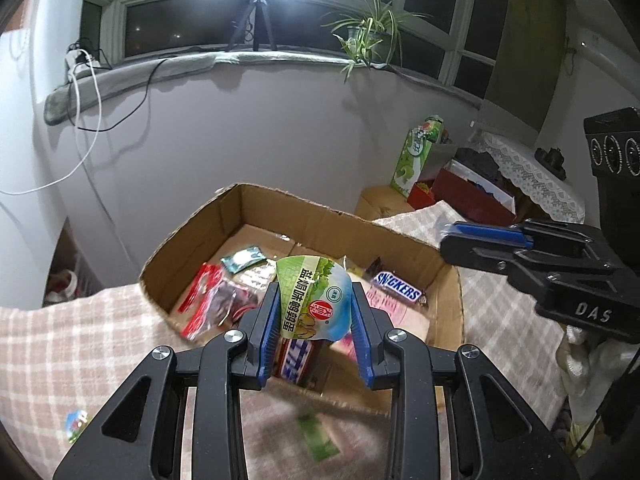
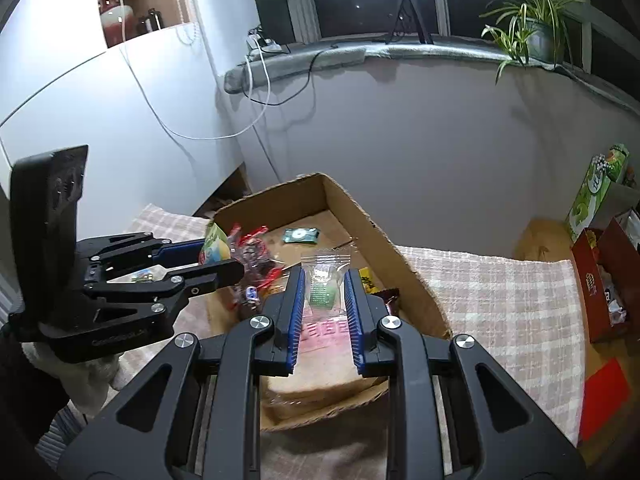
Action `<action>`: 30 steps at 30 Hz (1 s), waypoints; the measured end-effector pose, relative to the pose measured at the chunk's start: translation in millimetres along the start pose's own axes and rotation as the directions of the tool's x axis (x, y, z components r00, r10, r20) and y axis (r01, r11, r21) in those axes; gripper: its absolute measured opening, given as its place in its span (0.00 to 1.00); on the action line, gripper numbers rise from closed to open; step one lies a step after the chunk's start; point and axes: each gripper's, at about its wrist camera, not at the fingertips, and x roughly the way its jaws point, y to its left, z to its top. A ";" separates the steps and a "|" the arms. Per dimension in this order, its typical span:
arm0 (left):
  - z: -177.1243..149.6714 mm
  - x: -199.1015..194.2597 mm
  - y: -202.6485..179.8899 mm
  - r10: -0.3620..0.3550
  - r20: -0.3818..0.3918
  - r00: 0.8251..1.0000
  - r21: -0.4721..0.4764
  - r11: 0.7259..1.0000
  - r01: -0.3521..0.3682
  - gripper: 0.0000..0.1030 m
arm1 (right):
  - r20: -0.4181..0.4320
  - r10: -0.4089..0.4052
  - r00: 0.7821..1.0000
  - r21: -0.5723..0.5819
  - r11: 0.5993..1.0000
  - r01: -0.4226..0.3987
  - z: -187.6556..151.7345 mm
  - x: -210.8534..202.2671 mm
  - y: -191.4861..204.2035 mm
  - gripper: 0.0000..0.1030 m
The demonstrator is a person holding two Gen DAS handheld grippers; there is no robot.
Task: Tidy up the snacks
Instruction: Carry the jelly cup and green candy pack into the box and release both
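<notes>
Your left gripper (image 1: 314,312) has its blue pads (image 1: 269,320) pinched on a green-and-blue snack pouch (image 1: 312,300), held up over the near part of the cardboard box (image 1: 304,210). Your right gripper (image 2: 322,312) is narrowed around a clear packet (image 2: 325,280) of green sweets; whether the pads actually touch it, you cannot tell. It too hangs over the box. In the box beyond lie a Snickers bar (image 1: 396,287), a red wrapper (image 1: 202,294) and a small green sachet (image 1: 243,258). The box sits on a checked cloth (image 1: 68,332). Farther off, against the wall, stand a green carton (image 1: 416,152) and a red box (image 1: 472,194).
</notes>
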 end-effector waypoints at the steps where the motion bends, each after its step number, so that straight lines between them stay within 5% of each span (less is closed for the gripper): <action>1: 1.8 2.5 -0.7 0.002 0.000 1.000 0.000 1.000 -0.002 0.30 | -0.005 0.000 1.000 0.003 1.000 0.000 0.9 3.6 -2.6 0.20; 15: 8.2 18.5 -7.0 0.017 -0.019 1.000 0.013 1.000 -0.017 0.32 | -0.035 0.001 0.999 0.020 1.000 -0.001 0.2 23.8 -15.9 0.23; 19: 8.6 17.1 -7.6 0.016 -0.018 1.000 0.020 1.000 -0.015 0.42 | -0.021 -0.013 1.000 0.019 1.000 0.013 -0.1 19.9 -14.2 0.59; 30: 9.5 5.6 -5.5 0.027 -0.006 1.000 0.006 1.000 -0.027 0.49 | -0.001 -0.020 1.000 0.021 1.000 0.020 -2.3 5.8 -7.2 0.65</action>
